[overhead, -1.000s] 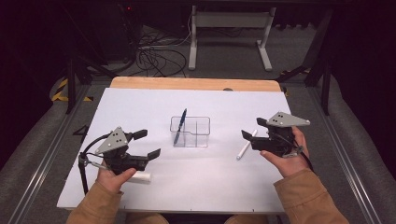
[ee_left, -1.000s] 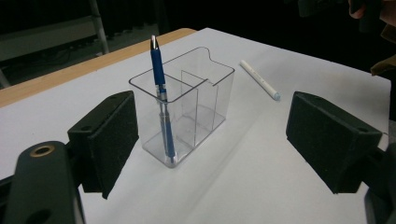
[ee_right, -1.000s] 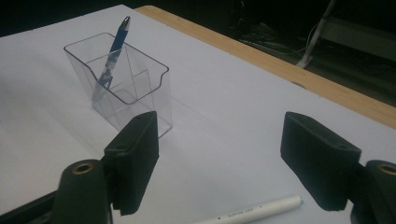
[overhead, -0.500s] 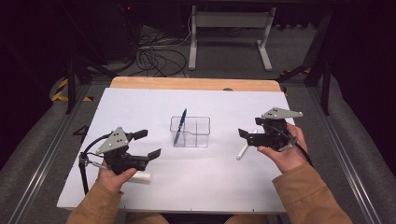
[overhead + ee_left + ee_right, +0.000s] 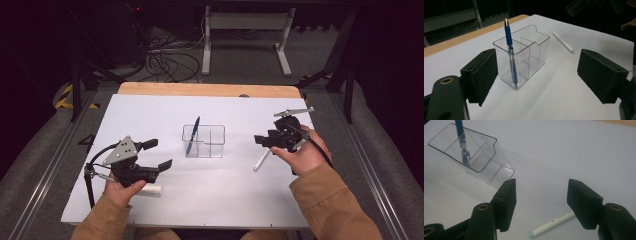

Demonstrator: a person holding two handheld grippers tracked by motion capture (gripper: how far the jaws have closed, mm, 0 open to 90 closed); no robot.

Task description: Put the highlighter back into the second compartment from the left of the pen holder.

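Note:
A clear divided holder (image 5: 203, 141) stands mid-table with a blue pen (image 5: 192, 135) upright in its left compartment. A white pen (image 5: 261, 161) lies on the sheet to its right. My right gripper (image 5: 261, 139) hovers just above that pen and points left toward the holder. Its jaws are open and have just been closing, with nothing between them. In the right gripper view the white pen (image 5: 551, 223) lies on the table below my right gripper (image 5: 541, 185). My left gripper (image 5: 157, 154) is open and empty, and faces the holder (image 5: 524, 57) and blue pen (image 5: 510, 50).
Another white pen (image 5: 150, 189) lies beside the left hand near the front edge. A white sheet (image 5: 225, 195) covers the table, and a strip of wood (image 5: 200, 89) shows at the back. Cables and a metal stand lie on the floor beyond.
The right gripper has shifted slightly away and to the left over the white pen and has tilted, and its jaws are narrower. The left gripper has stayed put.

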